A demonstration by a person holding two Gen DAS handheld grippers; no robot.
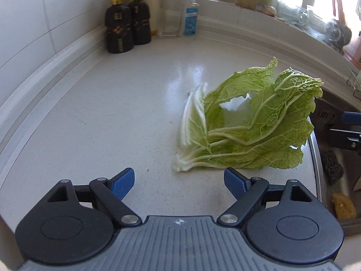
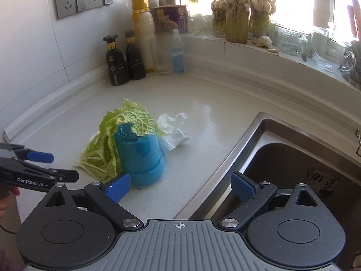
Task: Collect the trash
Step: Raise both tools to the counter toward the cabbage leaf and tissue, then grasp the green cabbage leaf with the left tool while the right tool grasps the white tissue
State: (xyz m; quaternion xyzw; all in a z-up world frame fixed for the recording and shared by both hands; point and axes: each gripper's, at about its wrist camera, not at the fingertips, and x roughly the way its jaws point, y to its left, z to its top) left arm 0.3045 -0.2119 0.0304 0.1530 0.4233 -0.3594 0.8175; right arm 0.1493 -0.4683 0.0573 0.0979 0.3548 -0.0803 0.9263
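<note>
Green cabbage leaves [image 1: 248,126] lie on the white counter [image 1: 112,113], just ahead and right of my open, empty left gripper [image 1: 179,184]. In the right wrist view the leaves [image 2: 101,151] drape over an upturned blue plastic cup [image 2: 141,155], with a crumpled white tissue [image 2: 174,131] behind it. My right gripper [image 2: 180,187] is open and empty, above the counter edge by the sink, with the cup near its left finger [image 2: 118,188]. The left gripper [image 2: 40,169] shows at the left edge of that view.
Two dark bottles [image 2: 124,61], a yellow-capped white bottle [image 2: 144,33] and a clear blue-label bottle [image 2: 178,54] stand in the back corner. A steel sink [image 2: 293,158] lies at right, with scrubbers [image 1: 331,167] inside. Jars and garlic [image 2: 239,13] line the windowsill.
</note>
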